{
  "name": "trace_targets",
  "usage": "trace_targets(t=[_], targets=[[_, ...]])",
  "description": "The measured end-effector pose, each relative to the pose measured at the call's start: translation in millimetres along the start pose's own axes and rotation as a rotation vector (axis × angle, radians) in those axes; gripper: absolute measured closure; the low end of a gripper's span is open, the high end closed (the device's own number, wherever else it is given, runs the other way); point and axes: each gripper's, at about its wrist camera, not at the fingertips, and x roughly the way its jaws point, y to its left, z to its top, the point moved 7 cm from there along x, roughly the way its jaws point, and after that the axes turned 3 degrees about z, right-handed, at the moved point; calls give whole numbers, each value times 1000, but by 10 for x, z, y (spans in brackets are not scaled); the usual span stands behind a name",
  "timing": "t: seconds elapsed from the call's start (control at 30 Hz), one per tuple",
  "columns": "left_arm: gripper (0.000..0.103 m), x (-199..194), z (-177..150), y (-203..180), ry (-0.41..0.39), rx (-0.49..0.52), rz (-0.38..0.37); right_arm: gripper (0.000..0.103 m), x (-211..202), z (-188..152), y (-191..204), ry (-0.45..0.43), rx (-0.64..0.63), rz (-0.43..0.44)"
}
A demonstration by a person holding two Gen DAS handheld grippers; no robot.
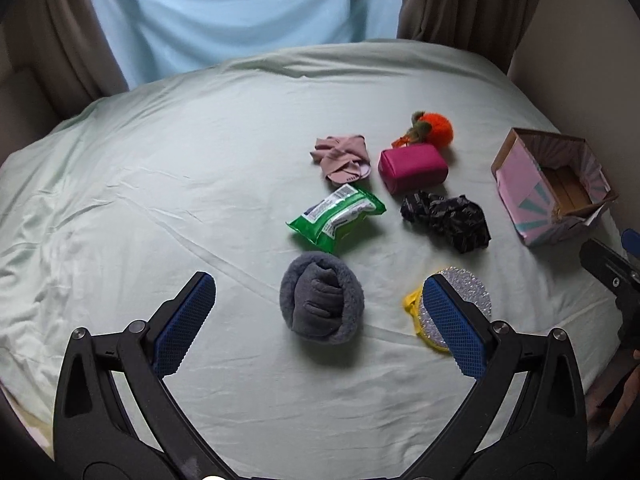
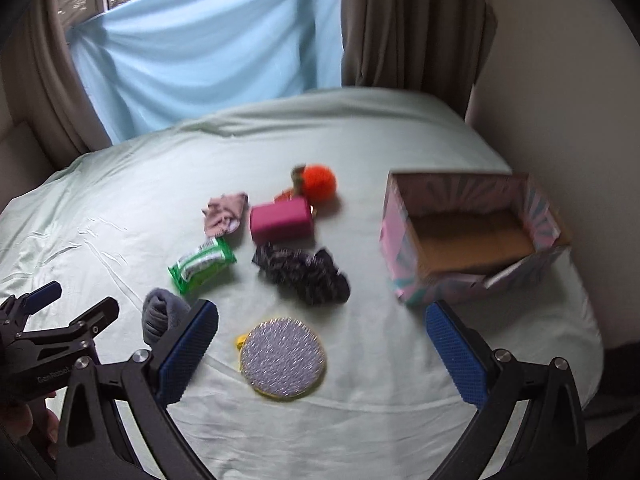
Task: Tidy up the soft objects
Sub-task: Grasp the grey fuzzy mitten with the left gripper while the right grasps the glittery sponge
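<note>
1. Hovering above a bed [image 1: 160, 184] covered in a pale green sheet, the left gripper [image 1: 320, 312] had its blue-padded jaws spread wide and held nothing.
2. The right gripper [image 2: 320, 344] was likewise spread wide and empty, raised over the near right part of the bed.
3. Seven soft things lay loose in a cluster on the sheet: a grey fleece bundle [image 1: 322, 298] nearest, a round sparkly pad with yellow backing [image 2: 283, 358] to its right, a green wipes packet [image 1: 336, 218], a crumpled black cloth [image 2: 302, 276], a magenta pouch [image 1: 412, 168], a dusty pink cloth [image 1: 342, 156], and an orange plush fruit [image 1: 436, 126] farthest away.
4. A pink patterned cardboard box [image 2: 400, 248] stood open and seemingly empty at the far right, well apart from the cluster, so no sorting seemed done yet.
5. The grey bundle lay directly ahead of the left gripper, centred between its jaws, with its long axis running near to far along the fingers. That hand looked better placed for it.
6. The sparkly pad lay flat directly ahead of the right gripper, between its jaws, with the box ahead and to its right. Being round, it offered no favoured grip direction; being flat, it might need an edge pinch.
</note>
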Motion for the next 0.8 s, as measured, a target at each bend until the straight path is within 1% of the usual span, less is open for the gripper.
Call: trace_targets(t=[0.07,0.17,0.3,0.4,0.53,0.6,0.63,0.7,0.8], targets=[[0,229,-79,-11,9,25,-15,0,243,-207,76,15,34,-3],[0,557,-224,-46,18,52,-46,0,583,-482,183,34,52,-21],[0,932,-416,-109,44,76,-82,0,966,-770,254,31,72,-28],[0,1101,-507,-128,59,96,-100,0,1196,-924,293,36,53,-41],[2,1295,-557,-159,82,121,-113,1,1419,-1012,299,30,45,-53],[6,1381,-580,-175,96,118,-131,3,1484,-1032,309,22,36,-57],[9,1405,-587,-182,100,117,-134,6,1517,-1034,325,11,30,-52],[12,1462,-599,-203,110,124,-133,7,1607,-1064,374,15,-1,-50],[22,1517,-615,-211,116,130,-129,8,1671,-1090,404,19,-19,-44]])
